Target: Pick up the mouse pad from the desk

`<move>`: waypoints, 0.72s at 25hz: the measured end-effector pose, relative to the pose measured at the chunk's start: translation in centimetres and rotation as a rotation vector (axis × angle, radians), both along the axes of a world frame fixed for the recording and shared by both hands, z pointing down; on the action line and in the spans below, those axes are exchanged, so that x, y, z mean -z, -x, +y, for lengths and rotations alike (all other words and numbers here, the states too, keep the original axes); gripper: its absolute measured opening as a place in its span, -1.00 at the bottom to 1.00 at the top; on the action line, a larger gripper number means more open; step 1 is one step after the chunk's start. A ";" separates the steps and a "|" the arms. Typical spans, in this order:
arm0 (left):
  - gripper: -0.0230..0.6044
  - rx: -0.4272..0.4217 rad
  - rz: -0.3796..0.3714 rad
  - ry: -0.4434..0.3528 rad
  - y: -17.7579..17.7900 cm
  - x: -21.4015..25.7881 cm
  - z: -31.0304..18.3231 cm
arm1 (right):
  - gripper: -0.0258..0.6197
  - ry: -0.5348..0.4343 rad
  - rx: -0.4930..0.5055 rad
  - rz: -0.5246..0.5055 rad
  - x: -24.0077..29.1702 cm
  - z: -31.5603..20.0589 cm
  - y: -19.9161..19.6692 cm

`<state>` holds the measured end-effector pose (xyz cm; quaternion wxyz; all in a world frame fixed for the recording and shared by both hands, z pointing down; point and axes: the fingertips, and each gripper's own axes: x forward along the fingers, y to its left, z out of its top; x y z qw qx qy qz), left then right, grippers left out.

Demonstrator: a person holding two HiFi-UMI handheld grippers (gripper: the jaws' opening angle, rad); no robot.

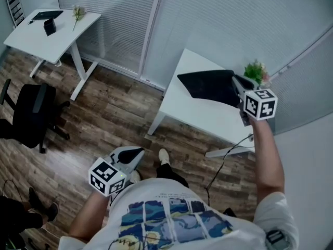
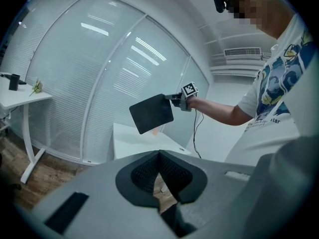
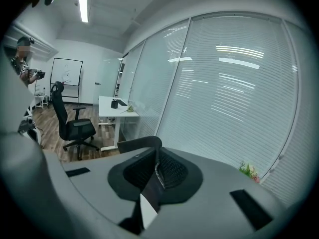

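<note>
The right claw (image 1: 237,85) clamps the pad (image 1: 208,87) by one edge, so it is held clear above the table (image 1: 203,123). The left claw (image 1: 136,154), not needed, is clenched on nothing at the waist.

a black chair (image 1: 32,113) stands on the wood floor (image 1: 109,113). a far bench (image 1: 34,38) and a plant (image 1: 255,72) sit by the blinds (image 1: 114,20).

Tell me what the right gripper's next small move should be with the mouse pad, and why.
Probably just hold it steady, jaws closed. The right gripper is clamped on one edge of the mouse pad, and the left gripper view shows the pad in the air, clear of the white desk. The pick looks done; opening would drop it.
</note>
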<state>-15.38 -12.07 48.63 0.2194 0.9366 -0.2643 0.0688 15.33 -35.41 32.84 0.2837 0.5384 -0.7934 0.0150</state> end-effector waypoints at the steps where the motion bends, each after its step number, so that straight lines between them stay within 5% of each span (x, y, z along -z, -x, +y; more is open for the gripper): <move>1: -0.92 0.003 0.003 -0.002 0.2 0.1 0.0 | -0.84 -0.007 0.006 0.002 0.7 0.3 0.6; 18: -0.92 0.019 0.033 -0.014 1.5 0.9 0.8 | -0.84 -0.086 0.108 -0.037 8.4 5.4 7.3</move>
